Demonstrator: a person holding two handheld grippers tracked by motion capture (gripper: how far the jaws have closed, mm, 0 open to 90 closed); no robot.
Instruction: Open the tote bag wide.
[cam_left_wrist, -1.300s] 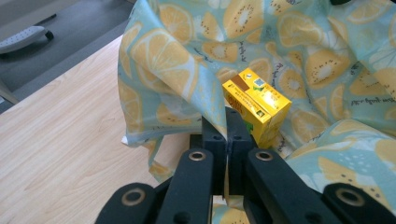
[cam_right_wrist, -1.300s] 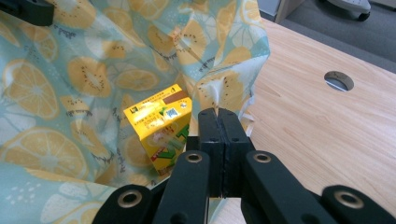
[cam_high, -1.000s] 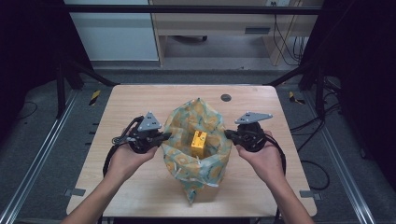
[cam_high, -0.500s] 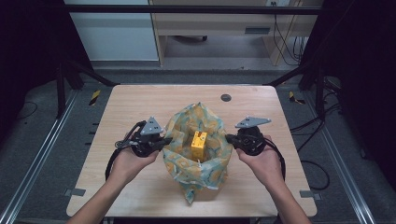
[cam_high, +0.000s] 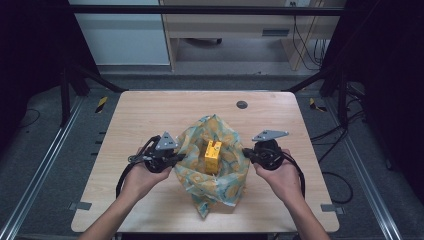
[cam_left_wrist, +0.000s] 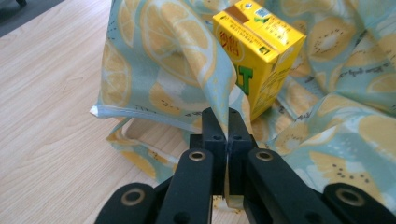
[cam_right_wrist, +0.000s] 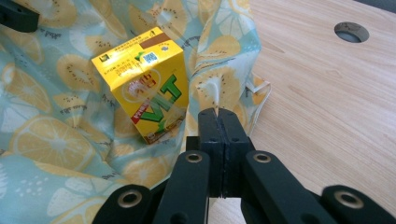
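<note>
I hold one black two-jaw gripper in each hand, and both are pinching the same thing: a soft pale blue cloth bag (cam_high: 212, 167) printed with yellow lemon slices and kiwi slices. It lies near the middle of the light wooden table (cam_high: 150, 112), just in front of me. My left gripper (cam_high: 176, 158) is at the left edge of the bag. In the left gripper view its jaws are pressed tight together on a fold of the cloth, and the fold stands up out of them like a little tent. My right gripper (cam_high: 246, 153) is at the right edge of the bag. In the right gripper view its jaws are tight together too, with a thin edge of the cloth caught between the tips. So the bag is held from both sides, and its mouth is spread between my two hands. Inside the open bag, between the two grippers, is a small yellow drink carton (cam_high: 213, 156) with green letters and a brown strip on top. It stands on its end on the cloth and leans a bit in the right gripper view. It does not touch either gripper. On the far side of the table, well apart from the bag, there is a small round dark hole (cam_high: 242, 104) in the wood.
</note>
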